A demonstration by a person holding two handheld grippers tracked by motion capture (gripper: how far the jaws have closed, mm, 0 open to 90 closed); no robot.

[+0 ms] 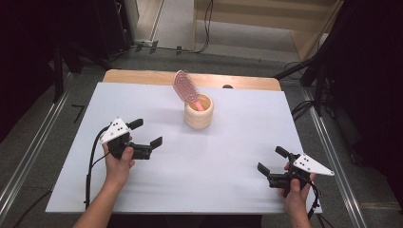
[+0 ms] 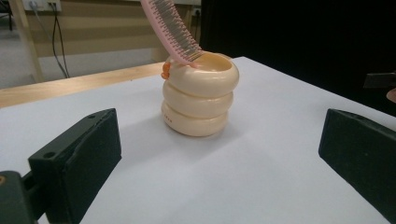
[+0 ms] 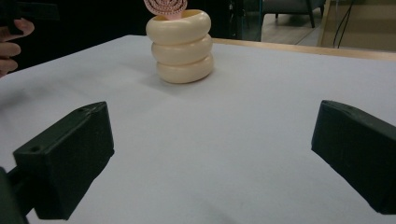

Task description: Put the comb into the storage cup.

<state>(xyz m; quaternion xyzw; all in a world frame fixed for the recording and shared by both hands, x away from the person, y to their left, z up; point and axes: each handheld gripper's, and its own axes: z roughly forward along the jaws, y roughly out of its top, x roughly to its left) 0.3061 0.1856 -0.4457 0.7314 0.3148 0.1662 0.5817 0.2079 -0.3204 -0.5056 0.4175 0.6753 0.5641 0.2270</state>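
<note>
1. Cream ringed cup (image 1: 199,112) stands upright at the far middle of the white table (image 1: 228,156), within reach of both hands.
2. Pink hairbrush (image 1: 185,87) sits handle-down in the cup, head leaning over the rim toward the far left; the rim props it.
3. Left gripper (image 1: 145,133): jaws wide apart, empty, aimed at the cup, well apart from it.
4. Right gripper (image 1: 272,160): jaws spread, empty, held low near the table's near right edge.

Pink hairbrush (image 1: 184,87) tilted in cream ribbed holder (image 1: 198,113) on white table (image 1: 228,156).
</note>
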